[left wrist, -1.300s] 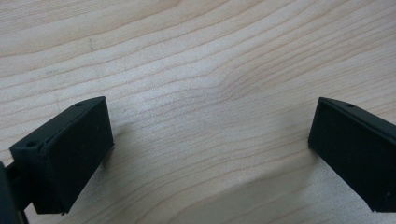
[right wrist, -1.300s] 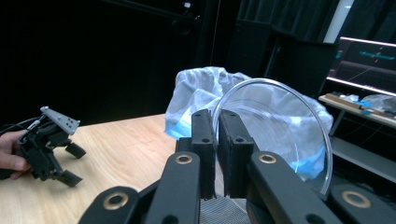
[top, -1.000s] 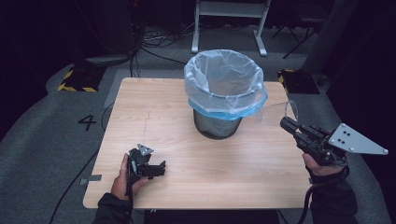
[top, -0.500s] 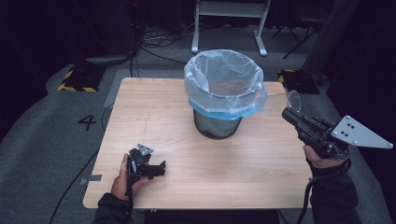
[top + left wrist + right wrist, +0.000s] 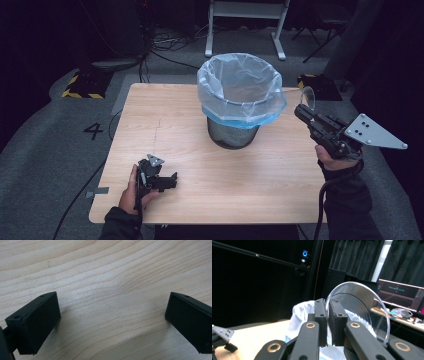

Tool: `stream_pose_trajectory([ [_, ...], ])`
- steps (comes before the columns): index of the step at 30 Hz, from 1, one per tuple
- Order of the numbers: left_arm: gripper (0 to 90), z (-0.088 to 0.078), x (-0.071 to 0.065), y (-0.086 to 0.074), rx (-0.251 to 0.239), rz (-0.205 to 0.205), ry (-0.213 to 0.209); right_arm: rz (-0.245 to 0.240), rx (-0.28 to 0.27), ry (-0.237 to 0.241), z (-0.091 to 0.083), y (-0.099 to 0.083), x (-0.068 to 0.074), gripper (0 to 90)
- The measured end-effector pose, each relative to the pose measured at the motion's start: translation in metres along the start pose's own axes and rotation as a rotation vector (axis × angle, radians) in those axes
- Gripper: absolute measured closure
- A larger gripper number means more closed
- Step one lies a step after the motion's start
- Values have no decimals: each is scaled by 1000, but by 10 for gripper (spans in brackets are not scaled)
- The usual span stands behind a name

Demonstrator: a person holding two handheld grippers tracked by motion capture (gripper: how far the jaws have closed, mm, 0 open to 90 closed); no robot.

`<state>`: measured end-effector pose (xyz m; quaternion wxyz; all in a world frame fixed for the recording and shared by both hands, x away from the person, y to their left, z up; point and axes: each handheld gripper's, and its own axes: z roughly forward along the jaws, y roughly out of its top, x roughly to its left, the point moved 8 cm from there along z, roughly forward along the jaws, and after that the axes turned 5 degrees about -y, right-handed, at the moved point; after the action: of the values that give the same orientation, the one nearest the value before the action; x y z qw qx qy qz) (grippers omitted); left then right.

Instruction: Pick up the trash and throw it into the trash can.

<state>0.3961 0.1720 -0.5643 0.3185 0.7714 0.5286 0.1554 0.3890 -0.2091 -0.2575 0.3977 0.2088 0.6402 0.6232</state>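
At the bin's right rim, my right tool (image 5: 306, 111) is clamped on the clear plastic cup (image 5: 307, 97), which I judge should clear the blue-lined bin (image 5: 239, 95) before release, while my left tool (image 5: 169, 181) rests spread apart on the surface (image 5: 165, 115).

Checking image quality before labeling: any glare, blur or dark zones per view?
High view: table well lit, surroundings near black, clear cup in the right gripper faint. Left gripper view: sharp wood grain, soft shadows beside the left gripper jaws. Right gripper view: dark background, bright monitor, reflections on the cup.
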Motion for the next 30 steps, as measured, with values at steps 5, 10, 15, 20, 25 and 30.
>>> stream_pose_trajectory([
  [5, 0, 0, 0, 0, -1, 0, -1, -14, 2, 1, 14, 2, 6, 857],
  [10, 0, 0, 0, 0, -2, 0, 0, -8, 6, 4, 24, 0, 8, 857],
  [15, 0, 0, 0, 0, -2, -1, 0, 16, 14, 8, 35, -5, 6, 857],
  [20, 0, 0, 0, 0, 0, -1, -1, 39, 25, 19, 46, -10, 6, 856],
  [25, 0, 0, 0, 0, -1, 0, 0, 60, 36, 24, 56, -15, 4, 856],
  [30, 0, 0, 0, 0, -1, 0, 0, 69, 58, 19, 67, -20, 3, 855],
])
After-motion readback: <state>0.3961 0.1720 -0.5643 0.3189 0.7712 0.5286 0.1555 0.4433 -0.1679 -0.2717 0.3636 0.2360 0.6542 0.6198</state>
